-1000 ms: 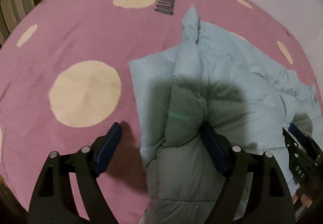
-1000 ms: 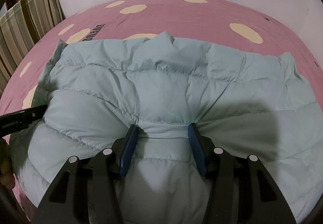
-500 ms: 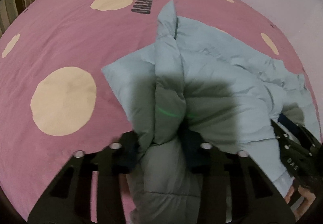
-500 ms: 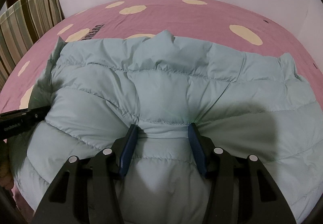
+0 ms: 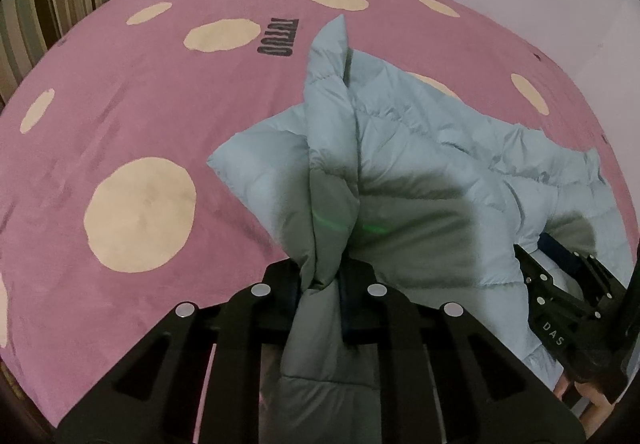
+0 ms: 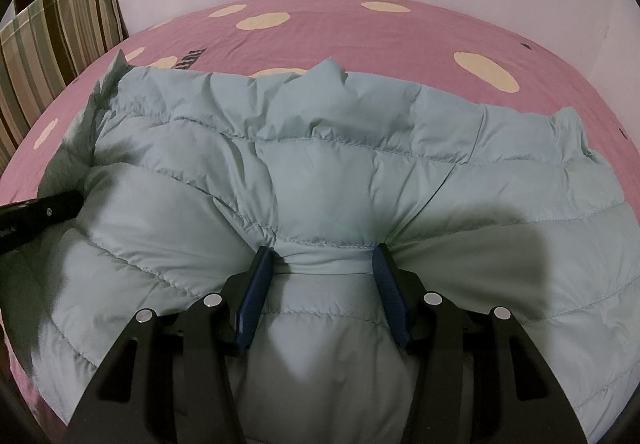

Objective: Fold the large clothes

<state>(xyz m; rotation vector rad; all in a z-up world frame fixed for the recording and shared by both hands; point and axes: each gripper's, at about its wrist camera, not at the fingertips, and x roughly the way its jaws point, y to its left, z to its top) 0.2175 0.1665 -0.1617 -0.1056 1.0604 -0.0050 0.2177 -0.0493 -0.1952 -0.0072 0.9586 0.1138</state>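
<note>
Jacket point(image 5: 420, 172), one pale-blue quilted piece, lies bunched on the pink spotted bed point(image 5: 120, 124). In the left wrist view, the left gripper point(image 5: 320, 284) has just been closing its jaws, which stood wide apart a second ago and now pinch a raised fold. In the right wrist view, little has changed: the right gripper point(image 6: 322, 264) has its jaws clamped on a gathered ridge of jacket. One striped pillow point(image 6: 56, 32) sits at the bed's far left.
</note>
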